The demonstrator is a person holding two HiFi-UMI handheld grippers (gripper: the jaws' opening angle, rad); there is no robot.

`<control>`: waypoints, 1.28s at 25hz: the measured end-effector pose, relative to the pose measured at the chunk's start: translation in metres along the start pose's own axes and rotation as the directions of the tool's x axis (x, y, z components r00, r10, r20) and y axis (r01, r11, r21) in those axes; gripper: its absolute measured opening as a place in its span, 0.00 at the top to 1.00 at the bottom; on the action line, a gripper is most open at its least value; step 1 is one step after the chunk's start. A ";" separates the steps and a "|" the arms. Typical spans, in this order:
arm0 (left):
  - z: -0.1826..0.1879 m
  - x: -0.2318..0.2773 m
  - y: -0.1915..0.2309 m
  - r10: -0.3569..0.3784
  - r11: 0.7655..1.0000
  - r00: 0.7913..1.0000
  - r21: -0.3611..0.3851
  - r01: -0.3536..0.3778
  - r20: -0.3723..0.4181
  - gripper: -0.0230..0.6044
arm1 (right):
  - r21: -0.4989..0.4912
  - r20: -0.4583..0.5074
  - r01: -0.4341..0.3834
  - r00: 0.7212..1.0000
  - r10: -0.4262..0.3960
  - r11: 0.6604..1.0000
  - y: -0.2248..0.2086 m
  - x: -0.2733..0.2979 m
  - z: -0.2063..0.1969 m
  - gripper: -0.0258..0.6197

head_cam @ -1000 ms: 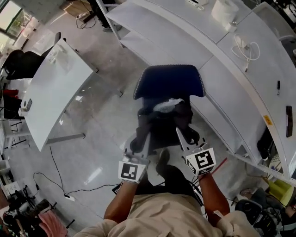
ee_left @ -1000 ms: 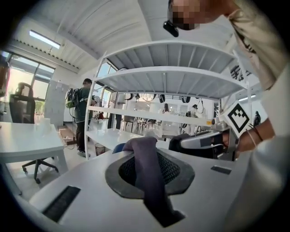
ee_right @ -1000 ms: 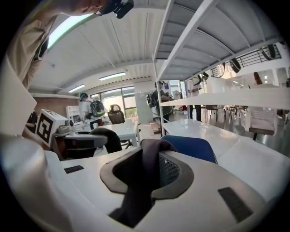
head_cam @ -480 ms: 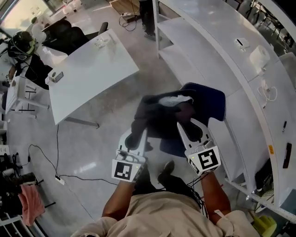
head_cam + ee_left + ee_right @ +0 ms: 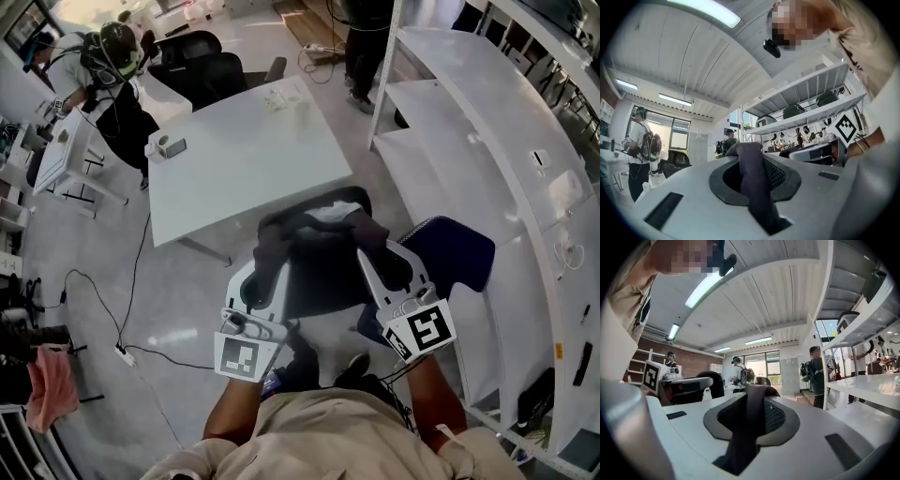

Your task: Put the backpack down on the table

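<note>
A dark backpack (image 5: 317, 255) hangs in the air between my two grippers, just short of the near corner of the white table (image 5: 246, 155). My left gripper (image 5: 263, 270) is shut on one dark shoulder strap (image 5: 753, 187), which runs up between its pads. On the other side, my right gripper (image 5: 379, 266) is shut on the second strap (image 5: 749, 425) in the same way. Both grippers point level, side by side. The bag's lower part is hidden behind the grippers and my arms.
A blue chair (image 5: 452, 255) stands just right of the bag. White shelving (image 5: 487, 141) runs along the right. A small device (image 5: 170, 147) and some clutter (image 5: 281, 97) lie on the table. Black office chairs (image 5: 202, 66) and people (image 5: 111, 66) are beyond it; a cable (image 5: 111, 323) trails on the floor.
Both grippers have lifted the backpack off the blue chair and carried it left toward the white table. The chair now stands bare at the right.
</note>
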State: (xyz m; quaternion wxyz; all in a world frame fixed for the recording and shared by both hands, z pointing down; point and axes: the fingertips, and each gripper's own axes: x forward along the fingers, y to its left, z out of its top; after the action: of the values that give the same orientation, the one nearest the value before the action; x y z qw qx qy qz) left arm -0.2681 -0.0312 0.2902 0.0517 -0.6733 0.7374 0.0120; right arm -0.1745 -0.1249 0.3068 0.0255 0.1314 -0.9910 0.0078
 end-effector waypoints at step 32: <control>0.032 0.122 0.411 0.274 0.958 0.953 0.046 -0.281 0.128 0.87 | -0.030 0.126 -0.228 0.965 0.230 0.973 0.006 0.445 0.094 0.81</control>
State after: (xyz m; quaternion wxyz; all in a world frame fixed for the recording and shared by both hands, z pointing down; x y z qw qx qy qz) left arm -0.6855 -0.1113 0.2254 0.1155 -0.5591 0.8202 0.0360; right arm -0.6102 -0.2367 0.2367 -0.0385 0.0159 -0.9991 -0.0053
